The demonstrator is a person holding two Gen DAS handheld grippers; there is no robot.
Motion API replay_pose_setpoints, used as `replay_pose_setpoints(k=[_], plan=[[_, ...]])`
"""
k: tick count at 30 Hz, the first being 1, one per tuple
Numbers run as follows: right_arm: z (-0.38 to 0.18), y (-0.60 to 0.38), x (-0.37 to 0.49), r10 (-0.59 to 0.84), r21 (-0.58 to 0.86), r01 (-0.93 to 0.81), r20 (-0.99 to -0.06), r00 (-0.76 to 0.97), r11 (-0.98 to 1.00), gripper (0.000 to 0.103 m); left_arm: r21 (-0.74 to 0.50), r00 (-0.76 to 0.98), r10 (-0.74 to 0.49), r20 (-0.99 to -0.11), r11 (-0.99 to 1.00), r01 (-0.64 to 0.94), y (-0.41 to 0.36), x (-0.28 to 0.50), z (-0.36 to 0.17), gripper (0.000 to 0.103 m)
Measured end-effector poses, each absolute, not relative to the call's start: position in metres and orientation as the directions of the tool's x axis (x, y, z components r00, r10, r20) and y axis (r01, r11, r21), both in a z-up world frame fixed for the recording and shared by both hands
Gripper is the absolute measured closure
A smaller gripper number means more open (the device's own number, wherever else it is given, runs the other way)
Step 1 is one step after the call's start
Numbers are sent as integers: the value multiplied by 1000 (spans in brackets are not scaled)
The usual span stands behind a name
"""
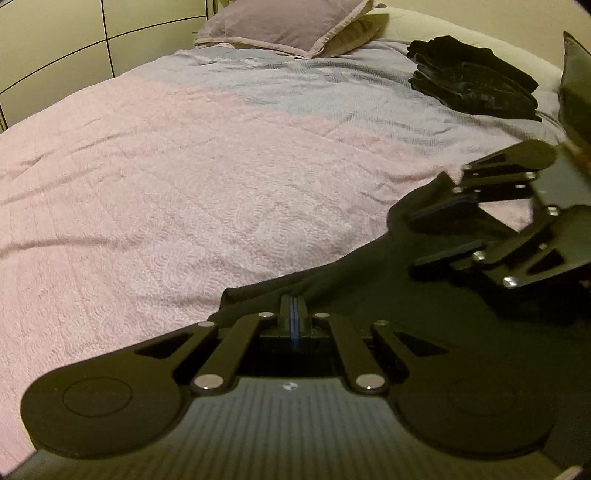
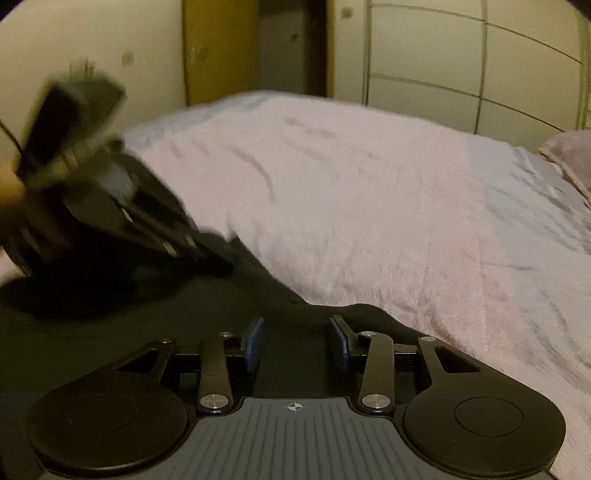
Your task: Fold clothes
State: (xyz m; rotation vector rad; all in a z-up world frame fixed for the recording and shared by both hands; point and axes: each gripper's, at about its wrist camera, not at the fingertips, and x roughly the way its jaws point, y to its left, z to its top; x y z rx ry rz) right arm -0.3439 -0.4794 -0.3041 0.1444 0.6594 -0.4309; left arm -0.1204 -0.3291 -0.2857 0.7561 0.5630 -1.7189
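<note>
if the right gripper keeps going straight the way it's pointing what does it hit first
Most likely the dark garment lying just ahead of the right gripper, whose open fingers already hang over it. Beyond its edge comes the pink bedspread. Depth is hard to judge, so touch may come sooner than it looks.

bed (image 1: 184, 184): pink-grey quilt | on it: pillow (image 1: 280, 26), folded pile (dark) (image 1: 476, 77), black garment (image 1: 369, 295)

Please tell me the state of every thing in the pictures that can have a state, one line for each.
left gripper: shut on the edge of the black garment.
right gripper: open, fingers apart over the garment.
black garment: spread on the bed, not yet folded.
pile of dark clothes: folded, stacked near the pillow.
pillow: lying at the head of the bed.
bedspread: spread out, slightly wrinkled.
</note>
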Motion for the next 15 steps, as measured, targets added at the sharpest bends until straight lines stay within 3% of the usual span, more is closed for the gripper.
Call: replay_pose_setpoints(k=[9, 11, 13, 15], plan=[[-298, -502, -391, -448, -4, 596, -663, 599, 803, 63, 31, -146, -671, -727, -245, 969, -324, -124, -277, 100], [-290, -495, -404, -469, -6, 633, -677, 567, 774, 63, 50, -122, -680, -723, -228, 972, -313, -124, -267, 97], [-277, -476, -420, -476, 21, 642, -654, 589, 766, 63, 73, -100, -697, -710, -213, 974, -294, -122, -255, 86], [-266, -452, -432, -465, 66, 633, -622, 630, 771, 63, 64, -102, -711, -696, -203, 977, -269, -118, -244, 86]])
